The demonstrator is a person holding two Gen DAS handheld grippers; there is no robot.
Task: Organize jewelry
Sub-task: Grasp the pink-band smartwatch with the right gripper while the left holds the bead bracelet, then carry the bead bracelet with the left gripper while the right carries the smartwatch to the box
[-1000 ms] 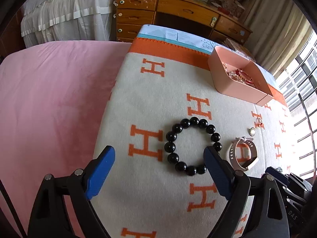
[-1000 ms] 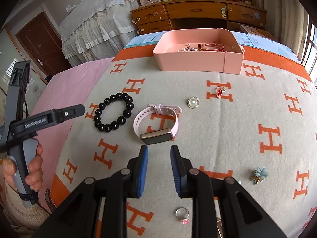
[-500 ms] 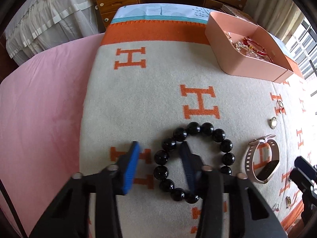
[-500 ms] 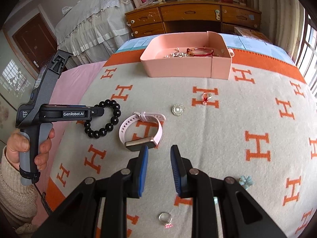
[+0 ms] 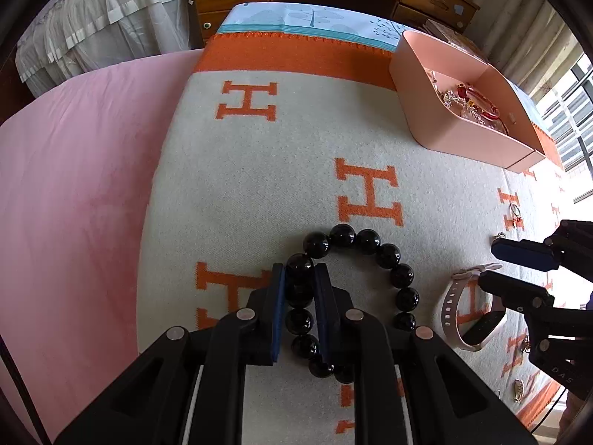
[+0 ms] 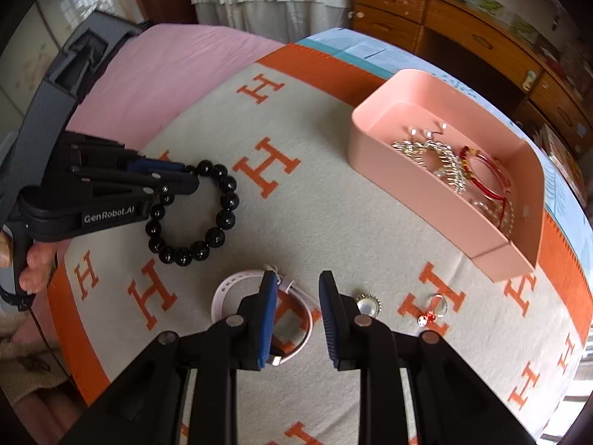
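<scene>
A black bead bracelet (image 5: 370, 256) lies on the cream blanket with orange H marks; it also shows in the right wrist view (image 6: 222, 200). My left gripper (image 5: 299, 278) is shut on its left side, beads pinched between the blue pads; it shows too in the right wrist view (image 6: 181, 176). A pink smartwatch (image 5: 467, 319) lies to the right. My right gripper (image 6: 298, 285) is open just above the watch band (image 6: 237, 282), one finger on each side of the band's far end. A pink tray (image 6: 426, 193) holds chains and a red bangle (image 6: 485, 178).
A pearl brooch (image 6: 367, 305) and a red-stone ring (image 6: 433, 309) lie right of the watch. More small pieces (image 5: 518, 389) lie near the blanket's near edge. Pink bedding (image 5: 74, 185) lies left; a wooden dresser (image 6: 463, 29) stands behind.
My left gripper lowered onto the black bracelet and closed on its left side. My right gripper moved forward over the pink watch and opened wider.
</scene>
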